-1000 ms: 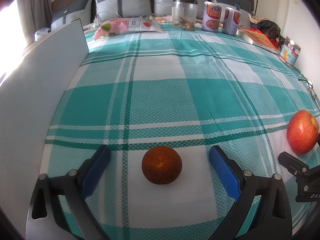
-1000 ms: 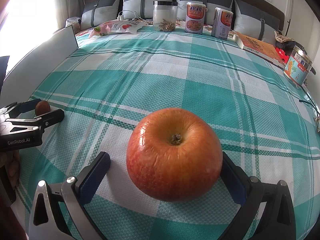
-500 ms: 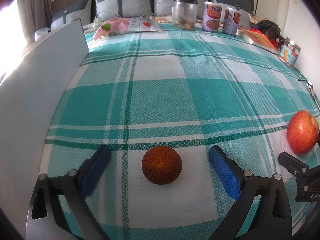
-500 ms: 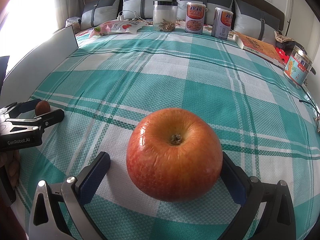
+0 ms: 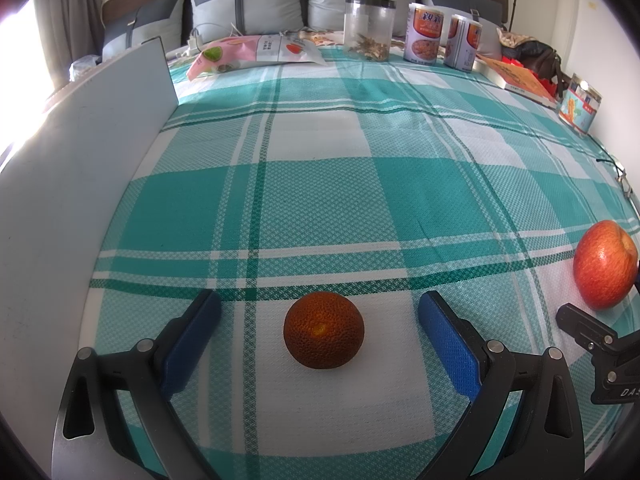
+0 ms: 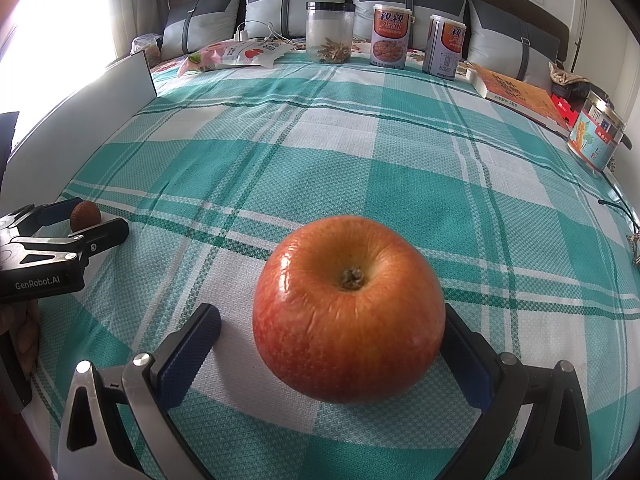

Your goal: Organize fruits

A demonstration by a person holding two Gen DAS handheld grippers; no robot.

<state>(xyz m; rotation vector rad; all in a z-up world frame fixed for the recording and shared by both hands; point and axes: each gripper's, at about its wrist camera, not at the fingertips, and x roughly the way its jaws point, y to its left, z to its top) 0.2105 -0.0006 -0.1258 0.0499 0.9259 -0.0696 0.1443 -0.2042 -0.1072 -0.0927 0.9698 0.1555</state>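
In the left wrist view we see the left gripper (image 5: 320, 328) with its jaws wide open on both sides of a small dark orange fruit (image 5: 324, 330). The fruit lies on the checked bed cover (image 5: 320, 184), and there is a clear gap between it and each blue pad, so the jaws hold nothing.

In the right wrist view the right gripper (image 6: 332, 336) has its jaws open around a big red apple (image 6: 349, 308), which rests on the cover with its stem end turned toward the camera. The left pad is clearly apart from the apple. The right pad is half hidden behind the apple, so we cannot tell if it touches.

The left view shows the apple only small at the right edge, with one finger of the right gripper below it, cut off by the frame. The right view shows the orange fruit only as a tiny dark ball between the left gripper's fingers, too small to see its skin.

At the far end, before the pillows (image 6: 304, 4), stand a clear jar (image 6: 329, 32) and two cans (image 6: 390, 36). A white board (image 5: 80, 184) stands along the left side.
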